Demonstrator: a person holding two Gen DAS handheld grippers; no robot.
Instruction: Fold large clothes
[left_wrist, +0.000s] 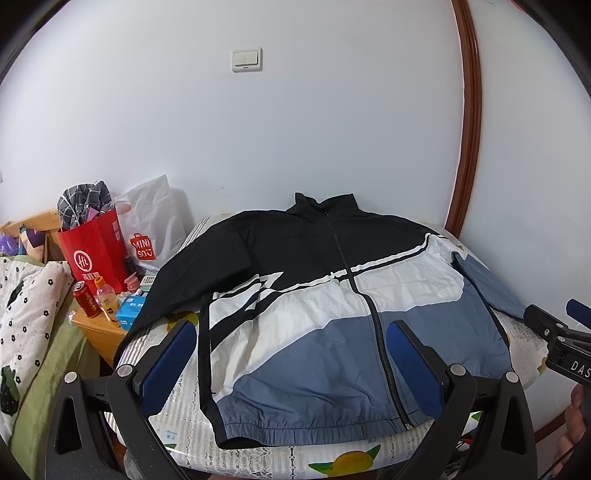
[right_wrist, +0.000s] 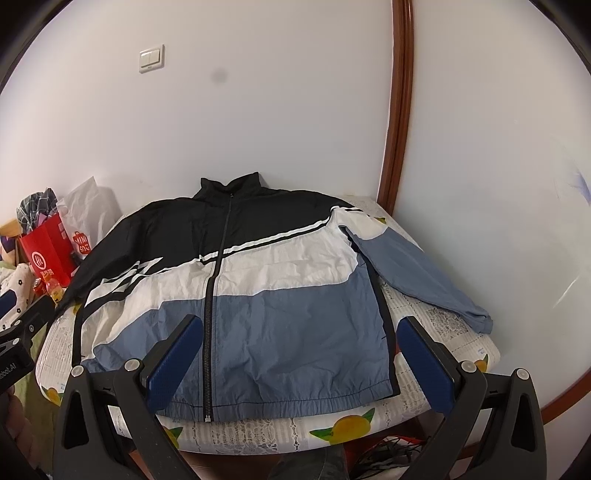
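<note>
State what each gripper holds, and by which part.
Nothing. The left gripper and right gripper are both open above the jacket, which lies flat, ungrasped.

- Wall switch (left_wrist: 247, 60), double rocker, on the white wall.
- Red paper bag (left_wrist: 96, 251) holding checked cloth.
- White shopping bag (left_wrist: 155, 229), just beside the red one.
- Red can (left_wrist: 85, 300) and orange bottle (left_wrist: 106, 299) on a wooden nightstand (left_wrist: 101, 334).
- Wooden door frame (right_wrist: 398, 99).

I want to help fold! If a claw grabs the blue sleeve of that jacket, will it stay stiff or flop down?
Probably flop: the jacket looks thin and crinkled, lying flat on the table. Its blue sleeve already drapes limply. It may also slide, since the fabric looks smooth.
</note>
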